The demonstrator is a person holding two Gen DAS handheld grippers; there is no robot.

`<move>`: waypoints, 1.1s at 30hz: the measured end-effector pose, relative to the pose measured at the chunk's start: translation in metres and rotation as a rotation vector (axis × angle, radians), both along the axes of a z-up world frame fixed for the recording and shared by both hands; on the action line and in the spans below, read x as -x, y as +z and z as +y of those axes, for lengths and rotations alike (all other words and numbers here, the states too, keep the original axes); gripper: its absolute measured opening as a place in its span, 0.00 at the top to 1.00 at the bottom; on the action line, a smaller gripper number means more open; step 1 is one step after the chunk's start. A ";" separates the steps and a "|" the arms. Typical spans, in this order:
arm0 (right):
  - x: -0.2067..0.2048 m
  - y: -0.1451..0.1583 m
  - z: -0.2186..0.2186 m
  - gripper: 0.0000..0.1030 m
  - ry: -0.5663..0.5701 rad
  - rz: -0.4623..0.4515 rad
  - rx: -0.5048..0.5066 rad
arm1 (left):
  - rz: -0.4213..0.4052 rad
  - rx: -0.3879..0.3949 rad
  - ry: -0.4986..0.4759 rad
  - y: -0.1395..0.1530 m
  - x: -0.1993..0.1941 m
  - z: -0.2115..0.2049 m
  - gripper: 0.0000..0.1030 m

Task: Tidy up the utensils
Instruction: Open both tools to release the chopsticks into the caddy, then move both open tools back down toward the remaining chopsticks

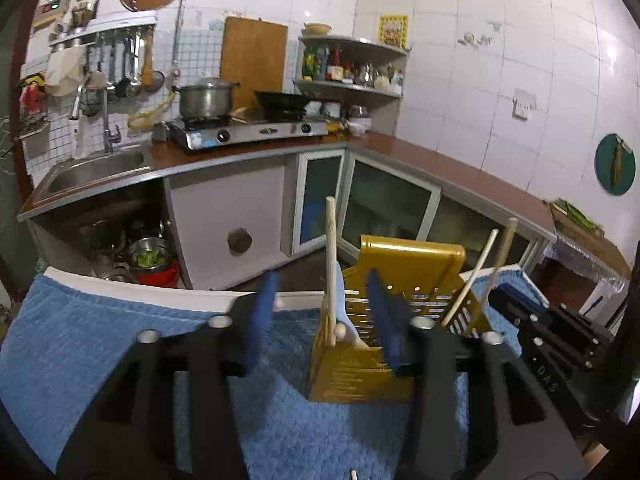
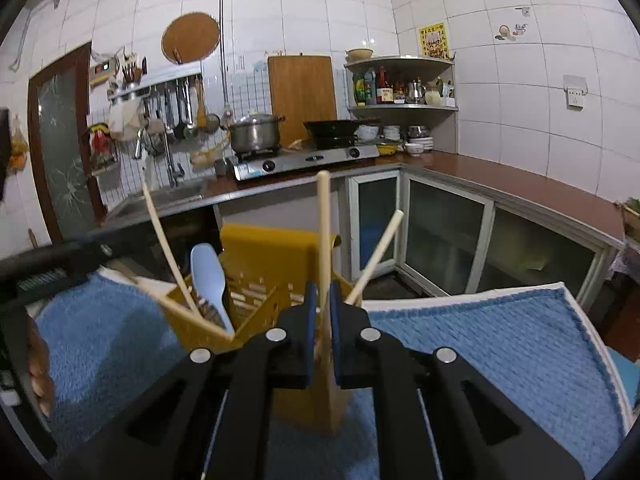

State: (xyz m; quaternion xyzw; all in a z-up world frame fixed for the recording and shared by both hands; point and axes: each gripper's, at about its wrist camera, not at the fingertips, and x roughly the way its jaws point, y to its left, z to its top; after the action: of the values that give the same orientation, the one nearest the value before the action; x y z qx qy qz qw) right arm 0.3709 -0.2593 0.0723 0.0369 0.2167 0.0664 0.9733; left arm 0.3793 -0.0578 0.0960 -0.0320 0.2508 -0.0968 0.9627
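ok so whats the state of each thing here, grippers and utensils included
left hand-held gripper: open, empty
right hand-held gripper: shut on wooden spatula
yellow utensil holder: upright on the blue towel
light blue spoon: standing in the holder
chopsticks: leaning in the holder
steel pot: lidded, on the stove
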 end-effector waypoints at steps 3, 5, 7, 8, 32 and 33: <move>0.012 0.002 -0.001 0.81 -0.003 0.025 -0.003 | 0.004 -0.001 0.007 0.007 0.018 0.008 0.47; 0.022 0.004 -0.003 0.62 -0.011 0.029 -0.010 | 0.010 0.000 0.010 0.008 0.028 0.014 0.42; 0.035 0.006 -0.002 0.60 -0.015 0.023 -0.006 | 0.008 -0.011 0.019 0.009 0.042 0.021 0.35; 0.042 0.007 -0.002 0.60 -0.015 0.023 -0.001 | 0.007 -0.017 0.026 0.008 0.050 0.025 0.32; 0.146 -0.086 0.023 0.34 -0.054 0.245 -0.024 | 0.145 -0.062 0.067 -0.089 0.146 0.061 0.08; 0.148 -0.089 0.023 0.34 -0.055 0.248 -0.029 | 0.149 -0.059 0.068 -0.091 0.148 0.062 0.08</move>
State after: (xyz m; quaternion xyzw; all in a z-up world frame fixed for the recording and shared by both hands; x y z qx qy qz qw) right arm 0.2232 -0.2361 -0.0163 0.0645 0.3331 0.0379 0.9399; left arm 0.2316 0.0037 0.0045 -0.0192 0.3233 -0.0541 0.9446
